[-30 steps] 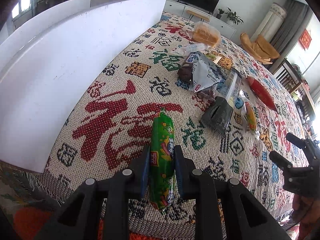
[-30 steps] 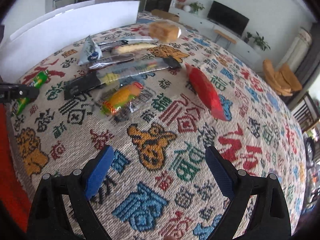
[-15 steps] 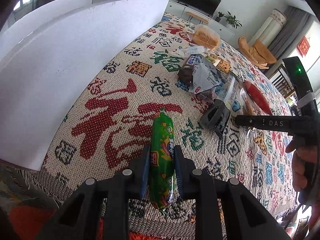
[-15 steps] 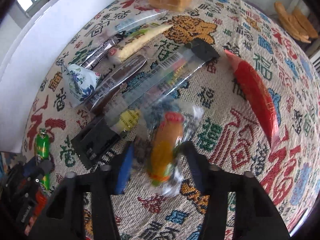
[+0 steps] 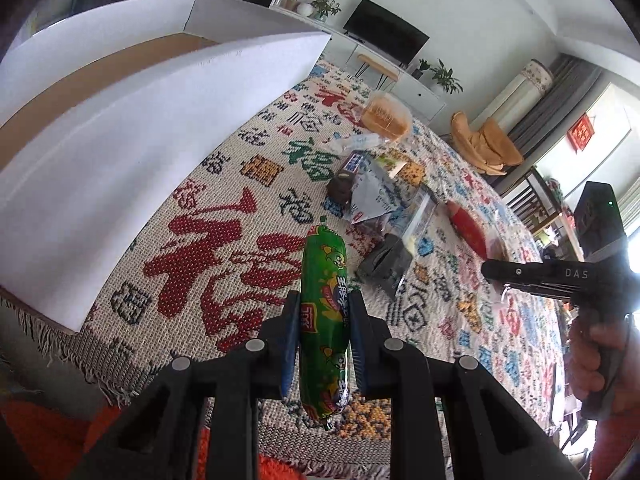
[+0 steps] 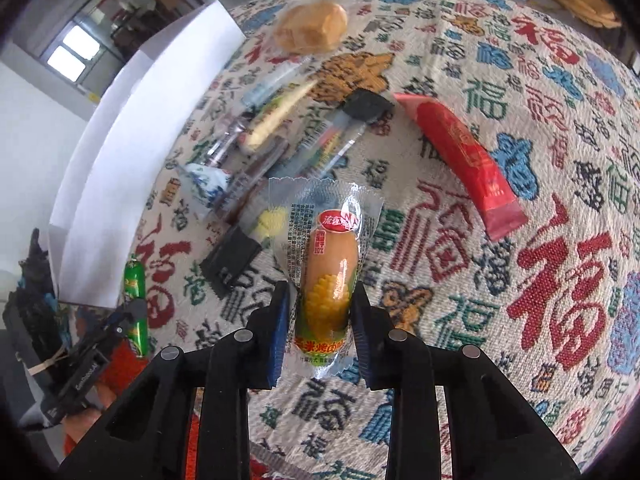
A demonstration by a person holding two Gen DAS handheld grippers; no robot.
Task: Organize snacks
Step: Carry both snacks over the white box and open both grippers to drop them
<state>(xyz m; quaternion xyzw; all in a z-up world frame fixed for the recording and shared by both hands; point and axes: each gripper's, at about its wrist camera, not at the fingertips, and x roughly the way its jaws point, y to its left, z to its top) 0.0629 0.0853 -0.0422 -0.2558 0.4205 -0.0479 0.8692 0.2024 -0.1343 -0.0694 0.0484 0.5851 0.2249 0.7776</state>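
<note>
The left gripper (image 5: 323,330) is clamping a green sausage (image 5: 324,320), the right gripper (image 6: 318,322) a corn sausage (image 6: 329,276); the white box (image 5: 132,120) is showing nothing inside (most snacks are lying unsorted).

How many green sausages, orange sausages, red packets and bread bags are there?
green sausage: 1
orange sausage: 1
red packet: 1
bread bag: 1
Total: 4

The left wrist view was aimed low and close along its fingers, toward the white box (image 5: 132,128). The right wrist view was tilted down from higher. The patterned cloth (image 6: 520,160) and snack pile (image 5: 380,200) were shared.
</note>
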